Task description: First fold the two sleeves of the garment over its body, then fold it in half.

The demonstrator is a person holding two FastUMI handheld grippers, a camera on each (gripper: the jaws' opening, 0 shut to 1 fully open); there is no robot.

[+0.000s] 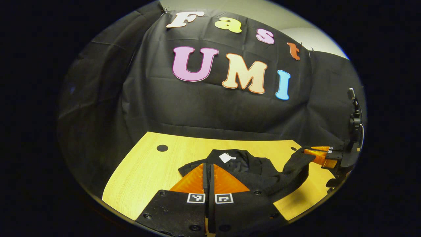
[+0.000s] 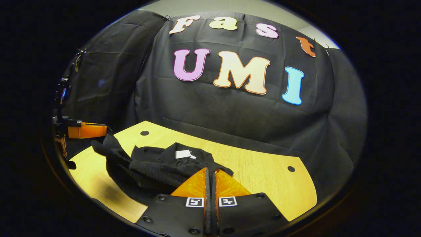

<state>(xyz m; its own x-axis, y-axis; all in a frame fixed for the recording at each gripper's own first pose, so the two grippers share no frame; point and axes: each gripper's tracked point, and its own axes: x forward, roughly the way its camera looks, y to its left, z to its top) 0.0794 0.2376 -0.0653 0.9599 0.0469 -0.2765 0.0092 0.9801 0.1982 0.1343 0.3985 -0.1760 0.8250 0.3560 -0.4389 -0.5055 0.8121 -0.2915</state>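
Note:
A black garment (image 1: pixel 250 168) lies bunched on the yellow table (image 1: pixel 148 171), its white neck label (image 1: pixel 227 157) facing up. In the left gripper view my left gripper (image 1: pixel 208 164) is shut on a thin fold of the left sleeve, low over the cloth. Farther right, my right gripper (image 1: pixel 306 151) holds the other sleeve (image 1: pixel 296 168) lifted off the table. The right gripper view shows my right gripper (image 2: pixel 210 169) shut on dark cloth above the garment (image 2: pixel 158 168). At its left edge, my left gripper (image 2: pixel 105 130) holds a sleeve (image 2: pixel 110 151) raised.
The table (image 2: pixel 269 171) has bare wood to the right of the garment and a round hole (image 2: pixel 290 169) near its edge. Another hole (image 1: pixel 162 147) sits at the back left. Black cloth walls stand close behind the table.

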